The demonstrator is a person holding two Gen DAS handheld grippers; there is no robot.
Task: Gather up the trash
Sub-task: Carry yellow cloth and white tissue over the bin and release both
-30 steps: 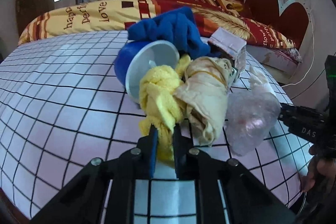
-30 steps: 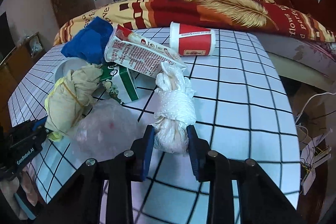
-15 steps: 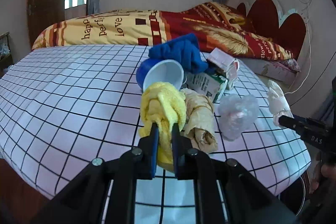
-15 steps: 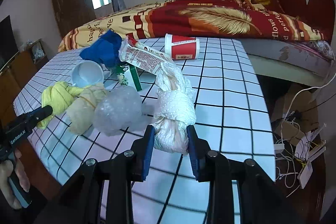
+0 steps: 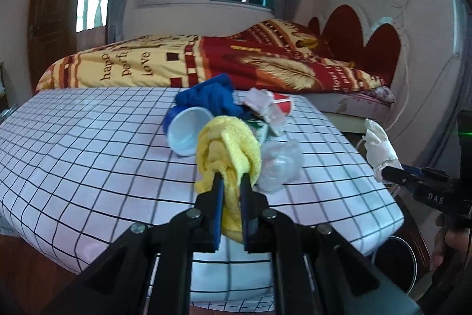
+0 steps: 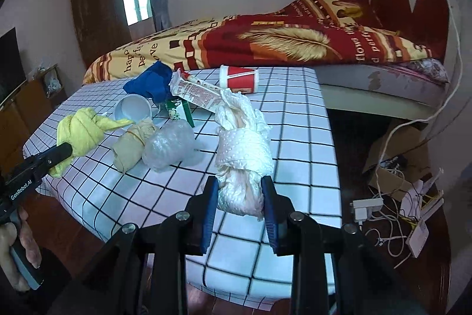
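Note:
My left gripper (image 5: pixel 231 182) is shut on a knotted yellow cloth (image 5: pixel 228 149) and holds it above the checkered table (image 5: pixel 88 155); the cloth also shows in the right wrist view (image 6: pixel 84 132). My right gripper (image 6: pixel 239 185) is shut on a knotted white paper towel wad (image 6: pixel 243 155), lifted over the table's near right side; it also shows in the left wrist view (image 5: pixel 379 148). On the table lie a beige bundle (image 6: pixel 132 145), a clear plastic bag (image 6: pixel 169 145), a blue cup (image 6: pixel 134 108), a blue cloth (image 6: pixel 152 81), a green carton (image 6: pixel 178 109), a flattened carton (image 6: pixel 196 92) and a red cup (image 6: pixel 240 78).
A bed with a red and yellow blanket (image 6: pixel 280 40) stands behind the table. Cables, a cardboard box and a charger (image 6: pixel 392 182) lie on the floor at the right. A round dark bin (image 5: pixel 395 264) shows beside the table's right corner in the left wrist view.
Both grippers have lifted and pulled back from the table with their bundles. The yellow cloth has come away from the beige bundle, and the white wad is clear of the pile.

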